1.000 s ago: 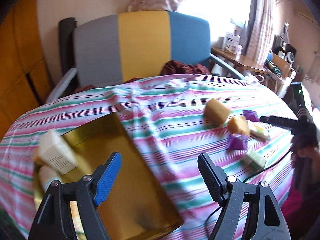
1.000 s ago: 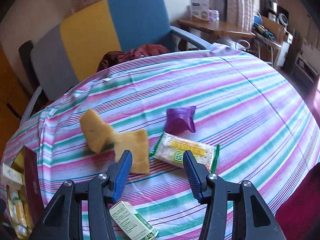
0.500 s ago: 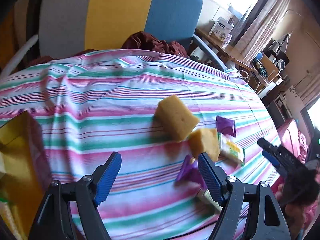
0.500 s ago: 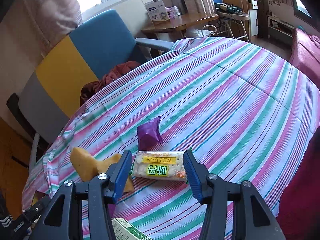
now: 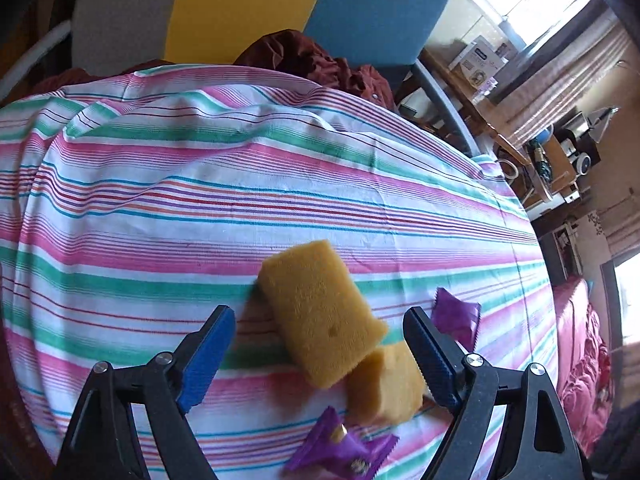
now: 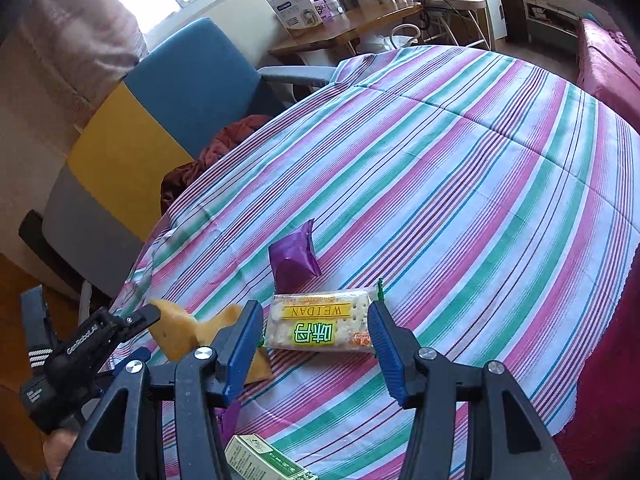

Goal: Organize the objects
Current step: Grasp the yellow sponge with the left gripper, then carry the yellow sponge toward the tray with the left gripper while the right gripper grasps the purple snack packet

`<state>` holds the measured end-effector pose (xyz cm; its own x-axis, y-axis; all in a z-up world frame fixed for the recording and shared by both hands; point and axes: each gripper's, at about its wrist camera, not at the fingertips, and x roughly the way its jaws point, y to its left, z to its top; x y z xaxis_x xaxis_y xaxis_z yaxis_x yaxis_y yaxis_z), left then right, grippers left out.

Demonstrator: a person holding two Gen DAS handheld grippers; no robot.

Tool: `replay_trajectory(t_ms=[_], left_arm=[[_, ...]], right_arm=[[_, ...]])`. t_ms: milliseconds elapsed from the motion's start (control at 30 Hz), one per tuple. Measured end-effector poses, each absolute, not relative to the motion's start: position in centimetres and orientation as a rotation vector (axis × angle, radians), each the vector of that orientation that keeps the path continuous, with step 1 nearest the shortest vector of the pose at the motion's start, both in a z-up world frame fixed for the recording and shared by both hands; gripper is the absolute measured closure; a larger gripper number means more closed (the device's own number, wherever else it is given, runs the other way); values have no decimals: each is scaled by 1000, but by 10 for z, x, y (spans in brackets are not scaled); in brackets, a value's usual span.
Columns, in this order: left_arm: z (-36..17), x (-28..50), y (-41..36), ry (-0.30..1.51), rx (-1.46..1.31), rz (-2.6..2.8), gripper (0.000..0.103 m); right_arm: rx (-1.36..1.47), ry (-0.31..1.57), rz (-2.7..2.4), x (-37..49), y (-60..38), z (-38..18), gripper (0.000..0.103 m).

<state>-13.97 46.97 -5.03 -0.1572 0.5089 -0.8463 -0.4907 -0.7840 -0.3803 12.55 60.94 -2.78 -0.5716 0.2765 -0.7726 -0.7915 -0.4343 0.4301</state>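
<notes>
My left gripper is open, its jaws on either side of a yellow sponge lying on the striped tablecloth. A second yellow sponge lies just behind it, with purple wrappers at lower middle and at right. My right gripper is open, its jaws flanking a clear cracker packet with a yellow-green label. A purple wrapper lies just beyond it. The left gripper shows at the left of the right wrist view, by the sponges.
A small green-white box lies under my right gripper. A grey, yellow and blue chair with a dark red cloth stands behind the table. A wooden side table with boxes stands further back. A pink bed is at the right.
My left gripper swung right from the gold tray to the sponges and closed in on the near one. My right gripper moved right and forward to straddle the cracker packet.
</notes>
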Motion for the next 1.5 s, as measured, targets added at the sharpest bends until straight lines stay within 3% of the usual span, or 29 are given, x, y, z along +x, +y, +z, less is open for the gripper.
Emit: replay_trajectory(t_ms=[167,233,367,800,1000,1300,1500], left_arm=[[-67,-148,481,-28,-1513,1972,20],[-71,-147,484,1,-1512,1969,42],[-69,-141,473,19,-1459,1943,51],[-31,-102,359,82,-1341,2012,51],[-3,-77,322,107,-1252,2031,51],[21,-44,273,100,-1197,1997,50],[29,-34,230,55,-1189,1999,50]], right_arm=[[-849,1074,2052,122,609,-31,48],[-863,1070,2062,119,608,-32,48],[-897,1061,2088,113,603,-34,48],[-1199,933,2359,60,546,-45,48],[-1262,714,2498,43,514,-36,48],[-1629,129,2577,-1,482,-47,44],[-1828,34,2466,-14,484,-77,44]])
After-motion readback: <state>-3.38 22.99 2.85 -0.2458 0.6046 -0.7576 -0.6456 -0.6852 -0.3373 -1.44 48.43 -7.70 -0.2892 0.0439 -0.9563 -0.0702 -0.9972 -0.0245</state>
